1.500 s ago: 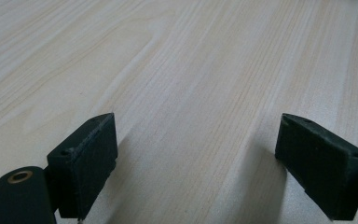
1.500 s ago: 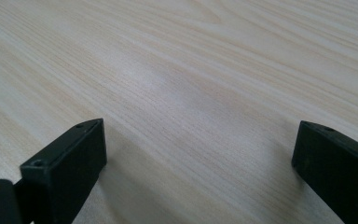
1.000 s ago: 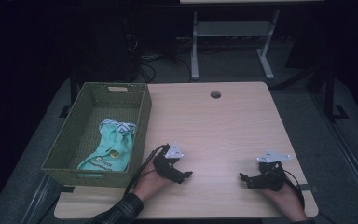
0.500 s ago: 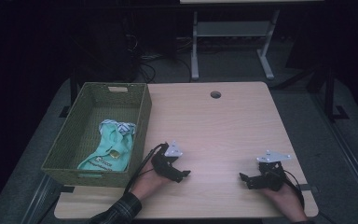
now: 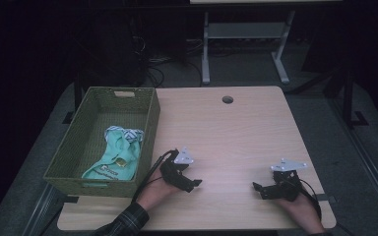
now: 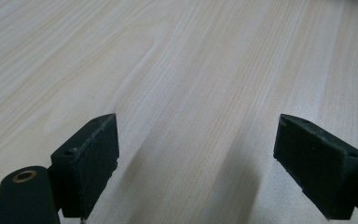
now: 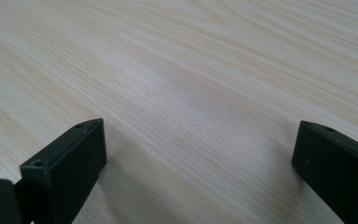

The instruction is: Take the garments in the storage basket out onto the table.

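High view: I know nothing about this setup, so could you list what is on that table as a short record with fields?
surface: light wooden table with a round hole near its far edge
container: green woven basket at the table's left side
contents: mint-green garment lying in the basket
left hand-held gripper: open, on the table beside the basket, holding nothing
right hand-held gripper: open, near the table's right front, holding nothing

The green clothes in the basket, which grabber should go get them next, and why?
Probably the left gripper: it rests nearest the woven basket, jaws open and empty over bare table. Lifting it left over the rim toward the mint-green garment seems sensible.
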Demonstrator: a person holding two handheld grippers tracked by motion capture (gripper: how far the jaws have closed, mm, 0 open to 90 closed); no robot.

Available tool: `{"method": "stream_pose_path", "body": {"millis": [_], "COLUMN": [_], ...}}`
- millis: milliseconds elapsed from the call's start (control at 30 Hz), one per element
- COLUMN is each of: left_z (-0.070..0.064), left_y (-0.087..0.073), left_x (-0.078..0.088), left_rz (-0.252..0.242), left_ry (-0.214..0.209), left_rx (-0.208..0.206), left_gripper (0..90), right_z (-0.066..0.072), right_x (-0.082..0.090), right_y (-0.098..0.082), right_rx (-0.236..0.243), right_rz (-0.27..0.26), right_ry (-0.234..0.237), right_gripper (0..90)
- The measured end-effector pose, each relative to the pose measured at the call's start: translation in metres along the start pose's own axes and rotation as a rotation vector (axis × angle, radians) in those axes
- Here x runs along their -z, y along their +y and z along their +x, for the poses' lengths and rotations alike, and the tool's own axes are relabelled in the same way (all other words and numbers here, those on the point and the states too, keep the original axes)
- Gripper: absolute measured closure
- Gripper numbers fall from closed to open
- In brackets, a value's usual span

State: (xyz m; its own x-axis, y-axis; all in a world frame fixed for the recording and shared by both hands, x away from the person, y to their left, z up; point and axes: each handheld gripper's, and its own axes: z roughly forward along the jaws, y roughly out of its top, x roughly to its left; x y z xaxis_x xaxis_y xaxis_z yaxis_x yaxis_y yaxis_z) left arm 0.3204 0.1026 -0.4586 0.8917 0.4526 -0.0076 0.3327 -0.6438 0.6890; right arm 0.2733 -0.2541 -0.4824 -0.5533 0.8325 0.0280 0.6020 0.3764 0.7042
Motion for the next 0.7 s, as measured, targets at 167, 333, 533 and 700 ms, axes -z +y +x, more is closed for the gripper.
{"method": "stream_pose_path", "body": {"millis": [167, 333, 533, 700], "left_z": [0.002, 0.003, 0.004, 0.005], "left_y": [0.002, 0.004, 0.004, 0.004], "left_x": [0.004, 0.009, 0.011, 0.013], "left_rz": [-0.004, -0.013, -0.019, -0.026], "left_ry": [-0.012, -0.009, -0.003, -0.003], "left_rx": [0.026, 0.03, 0.035, 0.039], "left_gripper": [13.6, 13.6, 13.6, 13.6], "right_z": [0.0, 0.0, 0.0, 0.0], "right_x": [0.0, 0.0, 0.0, 0.0], "right_y": [0.0, 0.0, 0.0, 0.0], "right_rx": [0.001, 0.001, 0.002, 0.001], "right_rz": [0.0, -0.001, 0.0, 0.0], "right_ry": [0.001, 0.001, 0.001, 0.001], "right_gripper": [2.6, 2.6, 2.6, 2.6]}}
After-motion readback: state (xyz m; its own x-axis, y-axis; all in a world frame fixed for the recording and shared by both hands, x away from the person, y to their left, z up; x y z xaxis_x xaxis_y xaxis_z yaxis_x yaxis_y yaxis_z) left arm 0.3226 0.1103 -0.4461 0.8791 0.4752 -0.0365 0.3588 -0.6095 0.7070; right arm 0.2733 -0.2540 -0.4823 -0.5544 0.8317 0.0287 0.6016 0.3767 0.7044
